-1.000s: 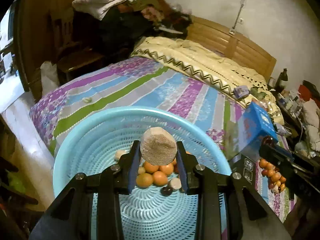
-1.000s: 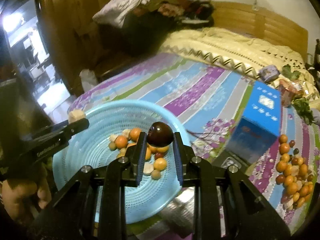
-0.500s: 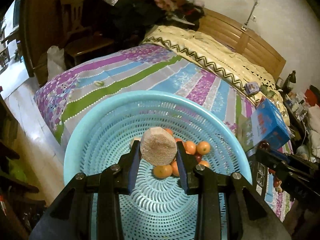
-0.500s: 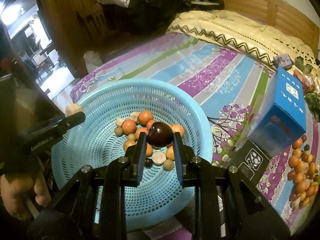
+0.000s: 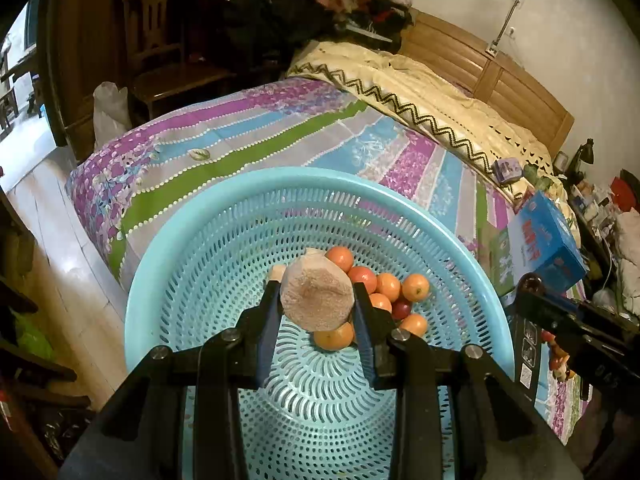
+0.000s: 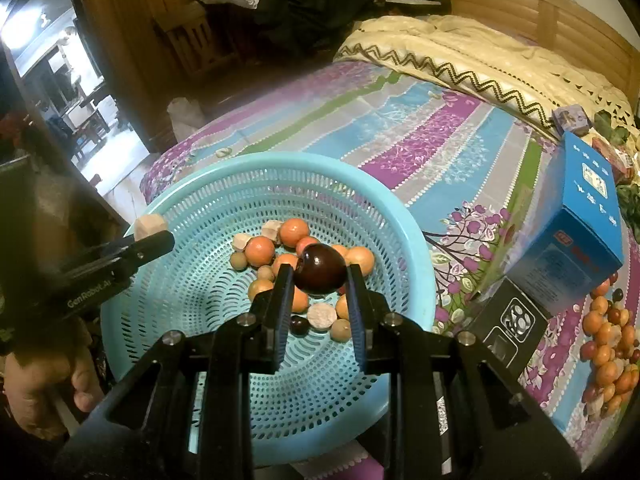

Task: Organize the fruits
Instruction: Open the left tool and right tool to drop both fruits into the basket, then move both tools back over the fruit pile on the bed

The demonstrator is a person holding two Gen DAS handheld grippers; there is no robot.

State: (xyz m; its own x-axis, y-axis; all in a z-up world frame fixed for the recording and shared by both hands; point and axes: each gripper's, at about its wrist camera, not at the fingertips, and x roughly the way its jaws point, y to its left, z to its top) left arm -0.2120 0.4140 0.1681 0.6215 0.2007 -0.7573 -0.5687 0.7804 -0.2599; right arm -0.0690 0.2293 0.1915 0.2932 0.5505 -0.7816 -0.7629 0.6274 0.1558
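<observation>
Resting in a perforated blue basket [image 6: 416, 264], small orange fruits [image 6: 260, 251].

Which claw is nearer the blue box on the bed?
Right. The right claw, holding a dark fruit, is on the basket side closest to the blue box; the left claw is over the far rim.

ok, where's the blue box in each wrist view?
Left wrist: blue box at right edge, beyond the basket rim, above the right gripper.
Right wrist: blue box at right, between basket and loose fruit pile.
Shared landmark: blue basket.
</observation>
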